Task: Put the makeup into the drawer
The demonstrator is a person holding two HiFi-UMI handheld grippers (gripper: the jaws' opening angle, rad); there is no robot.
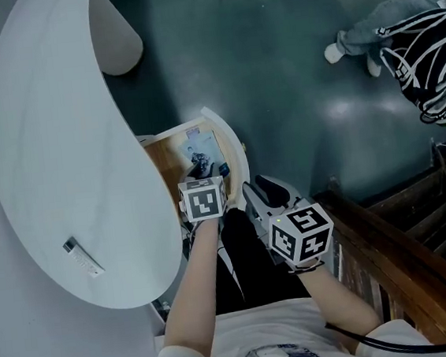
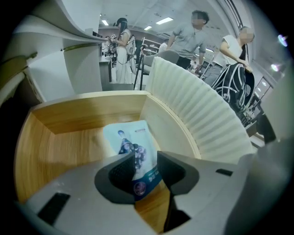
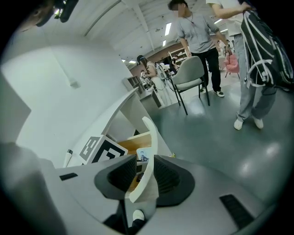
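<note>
Two states: left gripper (image 2: 146,159) jaws part open over sachet (image 2: 132,140) in drawer (image 2: 64,149); right gripper (image 3: 144,172) clamped on drawer front (image 3: 149,137).

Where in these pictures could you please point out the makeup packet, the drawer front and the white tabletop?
makeup packet (image 2: 131,140): left gripper view, its printed face.
drawer front (image 2: 197,114): left gripper view, ribbed white surface.
tabletop (image 1: 54,152): head view, bare middle.

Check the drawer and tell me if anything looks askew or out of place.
Nothing stands out. The makeup packet lies inside the wooden drawer, its near end between the parted jaws of the left gripper; the right gripper clamps the drawer front.
</note>
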